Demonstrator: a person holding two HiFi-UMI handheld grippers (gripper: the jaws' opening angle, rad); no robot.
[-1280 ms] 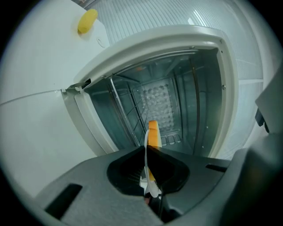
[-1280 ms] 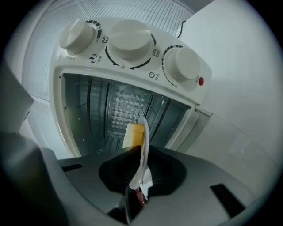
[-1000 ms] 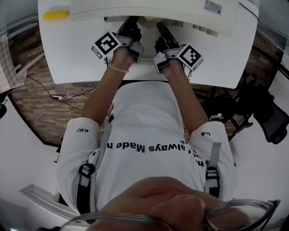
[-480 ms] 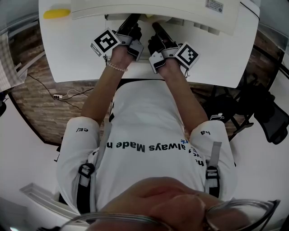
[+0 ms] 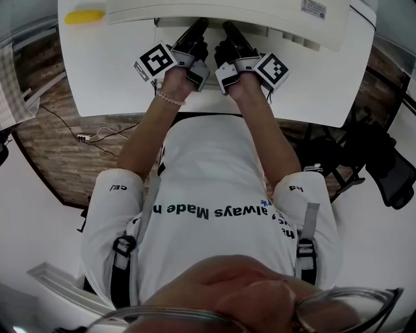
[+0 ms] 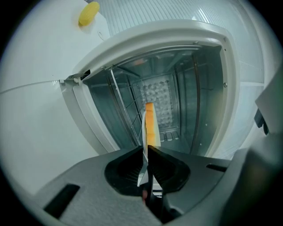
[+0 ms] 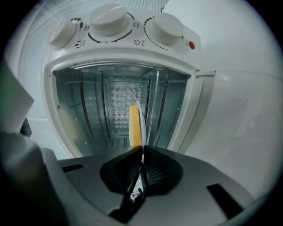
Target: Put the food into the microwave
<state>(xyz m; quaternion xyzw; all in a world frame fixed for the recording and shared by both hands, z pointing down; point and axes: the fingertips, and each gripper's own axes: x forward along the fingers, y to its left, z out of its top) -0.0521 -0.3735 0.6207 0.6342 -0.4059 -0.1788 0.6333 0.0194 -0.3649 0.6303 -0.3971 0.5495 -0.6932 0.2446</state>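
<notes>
Looking at where things stand, I'd say the job is about halfway. The left gripper and the right gripper each have their jaws squeezed onto opposite rims of a thin white plate, which shows up edge-on, with a flat strip of orange food on it. The white countertop microwave with three round dials stands wide open, and the plate sits right at its mouth with the far end poking towards the metal cavity. Nothing else is inside the microwave besides a thin wire rack.

From the head view both grippers are tucked close together just in front of the microwave, over the white table. A small yellow oblong thing lies off to the left of the microwave, untouched.

What's left, as far as I can judge: slide the plate fully in, set it down level, let go on both sides and back out.
</notes>
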